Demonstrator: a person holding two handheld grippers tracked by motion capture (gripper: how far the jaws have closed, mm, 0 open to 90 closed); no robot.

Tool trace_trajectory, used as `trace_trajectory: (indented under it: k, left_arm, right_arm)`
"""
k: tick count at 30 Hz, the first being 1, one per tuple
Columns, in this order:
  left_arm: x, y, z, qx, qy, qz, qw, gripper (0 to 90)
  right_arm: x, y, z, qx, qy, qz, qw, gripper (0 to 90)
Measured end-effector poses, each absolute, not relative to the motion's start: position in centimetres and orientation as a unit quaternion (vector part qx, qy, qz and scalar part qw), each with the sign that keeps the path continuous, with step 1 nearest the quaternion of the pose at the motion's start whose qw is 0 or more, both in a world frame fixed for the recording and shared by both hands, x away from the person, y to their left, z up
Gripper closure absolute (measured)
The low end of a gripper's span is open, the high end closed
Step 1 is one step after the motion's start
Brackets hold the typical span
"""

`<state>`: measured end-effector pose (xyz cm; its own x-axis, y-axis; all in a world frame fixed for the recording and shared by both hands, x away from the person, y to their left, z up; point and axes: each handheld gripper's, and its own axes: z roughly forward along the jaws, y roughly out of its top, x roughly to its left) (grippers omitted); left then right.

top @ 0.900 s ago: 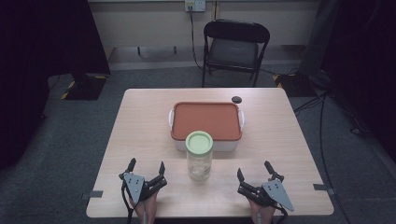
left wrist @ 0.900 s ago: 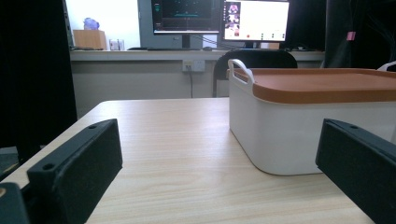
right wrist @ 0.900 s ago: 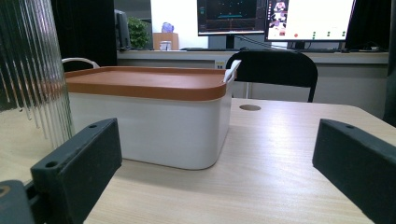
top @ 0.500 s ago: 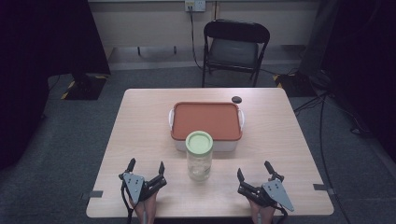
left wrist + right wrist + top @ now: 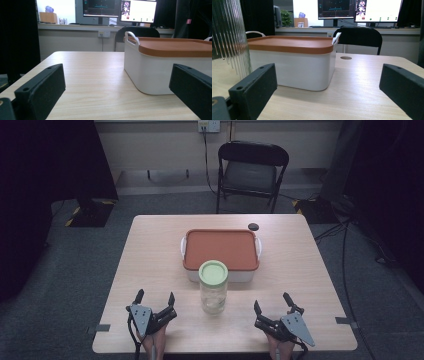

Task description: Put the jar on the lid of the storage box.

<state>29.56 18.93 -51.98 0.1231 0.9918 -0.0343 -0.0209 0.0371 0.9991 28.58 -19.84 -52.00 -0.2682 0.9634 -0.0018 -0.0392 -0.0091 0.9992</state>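
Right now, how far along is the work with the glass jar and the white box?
Nothing looks done: the ribbed glass jar keeps its pale green lid, and the white box its orange lid. Nothing is in hand; left gripper and right gripper sit open on the wooden table. All handling remains.

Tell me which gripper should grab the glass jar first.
Left, marginally. The left gripper sits slightly nearer the glass jar than the right gripper; both are open, aiming forward past it.

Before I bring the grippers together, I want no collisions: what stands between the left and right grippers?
In the high view, the glass jar stands between the left gripper and right gripper, touching neither.
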Motion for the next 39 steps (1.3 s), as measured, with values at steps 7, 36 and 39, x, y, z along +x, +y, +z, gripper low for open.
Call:
trace_trajectory:
  k: [7,36,39]
  left_arm:
    - [29.3,19.0,-51.7,0.510,0.475,0.453,0.556,0.0]
    - [26.2,18.7,-49.2,0.506,0.459,0.452,0.573,0.0]
    - [26.1,18.6,-48.9,0.508,0.455,0.452,0.575,0.0]
  right_arm:
    - [28.6,-19.8,-52.0,0.419,0.552,0.574,0.437,0.5]
    - [28.6,-19.8,-52.0,0.419,0.552,0.573,0.437,0.5]
    - [28.6,-19.8,-52.0,0.419,0.551,0.573,0.438,0.5]
